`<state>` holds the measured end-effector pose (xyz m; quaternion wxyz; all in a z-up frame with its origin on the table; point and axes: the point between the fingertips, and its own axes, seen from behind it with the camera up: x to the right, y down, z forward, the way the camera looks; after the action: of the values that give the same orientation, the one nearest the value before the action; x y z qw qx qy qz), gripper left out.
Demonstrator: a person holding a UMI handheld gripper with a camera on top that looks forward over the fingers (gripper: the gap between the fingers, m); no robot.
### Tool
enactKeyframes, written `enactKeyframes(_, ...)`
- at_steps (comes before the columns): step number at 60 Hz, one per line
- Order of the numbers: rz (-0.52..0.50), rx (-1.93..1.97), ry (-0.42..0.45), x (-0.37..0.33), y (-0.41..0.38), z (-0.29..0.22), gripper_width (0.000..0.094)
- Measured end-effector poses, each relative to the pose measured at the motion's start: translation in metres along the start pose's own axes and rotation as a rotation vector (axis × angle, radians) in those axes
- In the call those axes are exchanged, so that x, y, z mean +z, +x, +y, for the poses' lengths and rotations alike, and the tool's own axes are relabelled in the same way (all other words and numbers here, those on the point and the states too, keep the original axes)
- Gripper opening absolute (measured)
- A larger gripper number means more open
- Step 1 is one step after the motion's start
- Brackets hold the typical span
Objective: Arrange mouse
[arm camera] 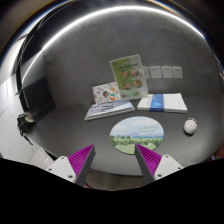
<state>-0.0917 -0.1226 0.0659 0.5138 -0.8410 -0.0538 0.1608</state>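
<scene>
Across the scene spreads a grey flat worktop [70,130], carrying everything else. Landmark: round mouse mat with a green landscape print [134,133], lying flat on the worktop just ahead of the gripper [115,161]. Behind the mat, a pale wall [90,55] with a row of small white sockets or plates [165,72], detail too small to tell. Left of the mat and well apart, a dark boxy object [38,95] stands at the worktop's far left edge; cannot tell what it is. Behind the mat, an upright leaflet with green and white print [128,74] stands near the wall. Behind-left of the mat, an open booklet with pale pages [108,108] lies flat, near the mat but apart from it; a smaller printed card [105,92] stands just behind the booklet. Behind-right of the mat, a flat blue-and-white book or folder [164,102] lies on the worktop. Right of the mat, apart from it, sits the small white rounded computer mouse [190,126], resting on bare worktop, not on the mat. Far left of the mat, a small white item [27,118] near the edge, unclear. Gripper jaws are spread wide, nothing between them; magenta pads [82,158] face inward, the mat's near edge showing in the gap beyond them.
</scene>
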Motion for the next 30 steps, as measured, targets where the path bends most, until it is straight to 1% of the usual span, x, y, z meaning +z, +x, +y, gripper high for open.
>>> enactKeyframes(11, 0.161, 0.052, -0.02, -0.017, 0.061, 0.008, 0.0824)
enactKeyframes(19, 0.272, -0.009, -0.044, -0.034, 0.139, 0.012, 0.0822)
enactKeyframes(24, 0.295, -0.023, -0.057, -0.033, 0.189, 0.012, 0.0822)
enactKeyframes(30, 0.298, -0.041, -0.081, -0.021, 0.244, 0.01, 0.0824)
